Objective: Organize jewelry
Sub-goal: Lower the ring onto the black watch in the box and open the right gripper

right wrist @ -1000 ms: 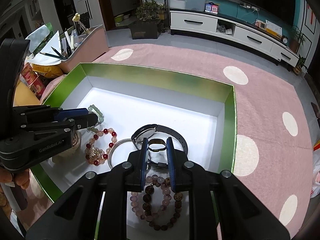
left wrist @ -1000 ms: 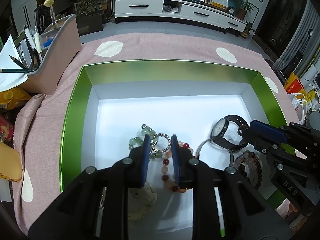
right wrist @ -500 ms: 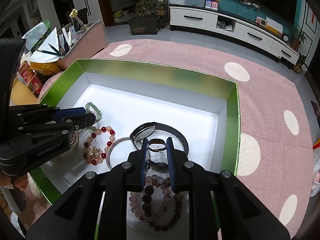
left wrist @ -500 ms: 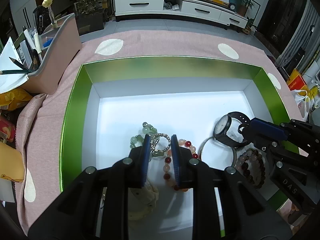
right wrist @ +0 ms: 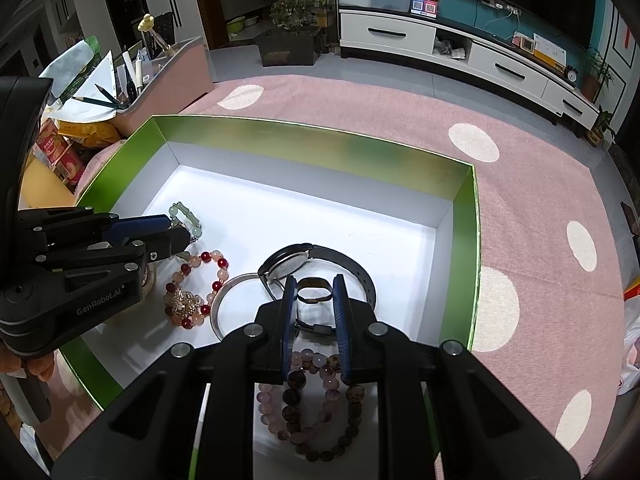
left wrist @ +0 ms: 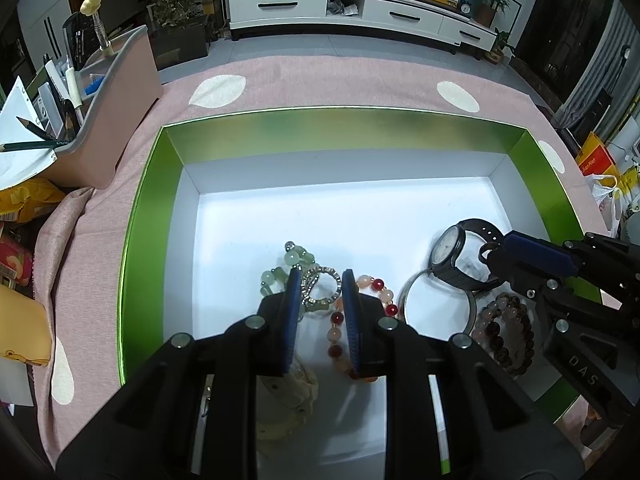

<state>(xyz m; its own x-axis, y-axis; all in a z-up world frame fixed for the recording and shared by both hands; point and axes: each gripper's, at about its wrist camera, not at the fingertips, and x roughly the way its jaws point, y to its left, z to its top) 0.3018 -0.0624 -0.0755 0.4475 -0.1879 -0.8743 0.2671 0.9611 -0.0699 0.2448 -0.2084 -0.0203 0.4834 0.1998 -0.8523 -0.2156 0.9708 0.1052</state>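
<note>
A green-walled box [left wrist: 152, 184] [right wrist: 464, 216] with a white floor holds jewelry. My left gripper [left wrist: 319, 280] is shut on a sparkly silver ring [left wrist: 320, 290], above a green bead bracelet [left wrist: 276, 268] and a red and peach bead bracelet [left wrist: 376, 292]. My right gripper [right wrist: 314, 286] is shut on a small dark ring [right wrist: 315, 294], above a black watch [right wrist: 320, 258] [left wrist: 452, 252]. A silver bangle [right wrist: 230, 300] and purple-brown bead bracelets [right wrist: 312, 408] lie on the box floor.
The box sits on a pink cloth with white spots [right wrist: 520, 184]. A pink organizer with pencils [left wrist: 104, 120] stands to the left of the box. Snack packets [left wrist: 16, 240] lie at the far left. A cream object [left wrist: 288, 404] lies under my left gripper.
Both grippers have lifted and pulled back slightly with their rings still held. The jewelry on the box floor has not moved.
</note>
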